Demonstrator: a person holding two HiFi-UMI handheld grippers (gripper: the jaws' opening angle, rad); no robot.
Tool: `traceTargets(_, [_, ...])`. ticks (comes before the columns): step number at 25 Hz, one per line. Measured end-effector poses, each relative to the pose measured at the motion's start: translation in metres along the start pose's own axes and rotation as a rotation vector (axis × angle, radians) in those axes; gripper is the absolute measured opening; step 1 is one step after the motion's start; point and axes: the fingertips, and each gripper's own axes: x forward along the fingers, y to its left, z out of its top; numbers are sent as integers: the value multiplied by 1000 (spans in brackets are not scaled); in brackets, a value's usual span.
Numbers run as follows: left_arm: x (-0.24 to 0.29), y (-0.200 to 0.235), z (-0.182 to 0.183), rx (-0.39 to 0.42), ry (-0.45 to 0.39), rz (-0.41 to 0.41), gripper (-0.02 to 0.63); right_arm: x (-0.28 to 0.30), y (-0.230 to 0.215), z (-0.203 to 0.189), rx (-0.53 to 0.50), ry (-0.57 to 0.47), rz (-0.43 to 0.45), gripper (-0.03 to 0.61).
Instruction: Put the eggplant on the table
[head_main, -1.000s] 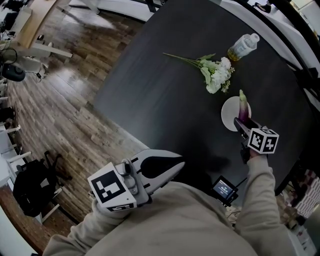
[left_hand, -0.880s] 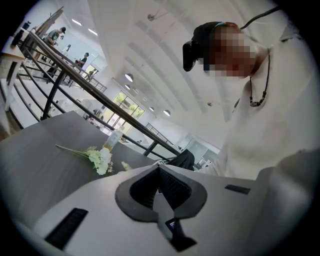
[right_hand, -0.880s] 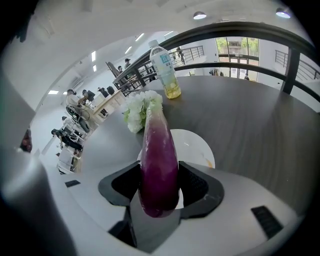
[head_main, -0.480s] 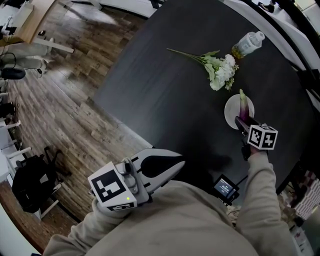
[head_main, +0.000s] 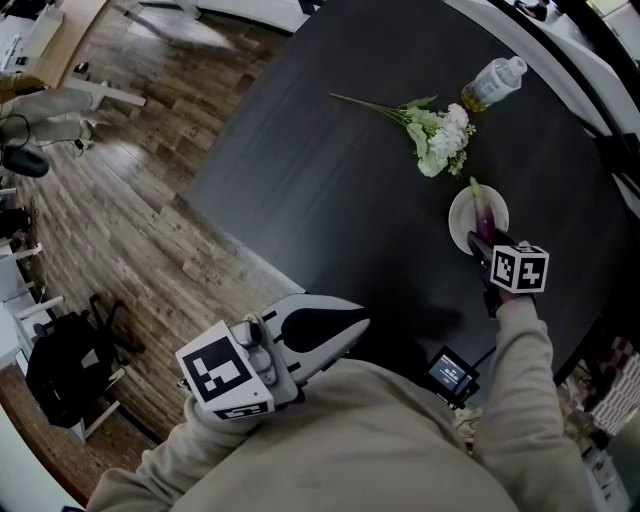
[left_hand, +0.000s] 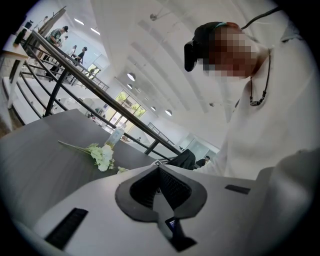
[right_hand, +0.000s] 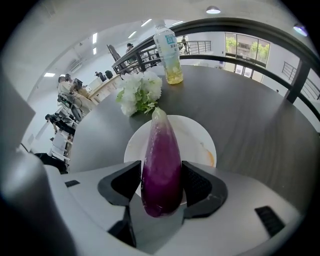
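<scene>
The right gripper (head_main: 482, 245) clamps the long purple eggplant (right_hand: 161, 160) over the round white plate (right_hand: 200, 142), ready to carry it; the left gripper (left_hand: 160, 185) rests closed and empty.

Butt end of the eggplant (head_main: 481, 207) was hidden under the right gripper (head_main: 481, 242) in head view, plate (head_main: 460, 225) partly covered, bottle (right_hand: 168, 50) label too small to read.

- Dark round table (head_main: 330, 180).
- White plate (head_main: 460, 218) near its far side.
- Bunch of white flowers (head_main: 437, 137) beside the plate.
- Upright drink bottle (head_main: 492, 83) beyond the flowers.
</scene>
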Motion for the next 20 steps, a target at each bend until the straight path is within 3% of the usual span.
traceTargets(10, [3,-4,2,26,13,-24,5,-12,0,7,-1,-41,-17,278])
traceTargets(16, [9,-14,12,106,28,-72,5,-40,-7,10,23,-91,-67,281])
traceTargets(20, [15,-27,21,164,46,-130,5,-74,-3,14,80,-185,-70,281])
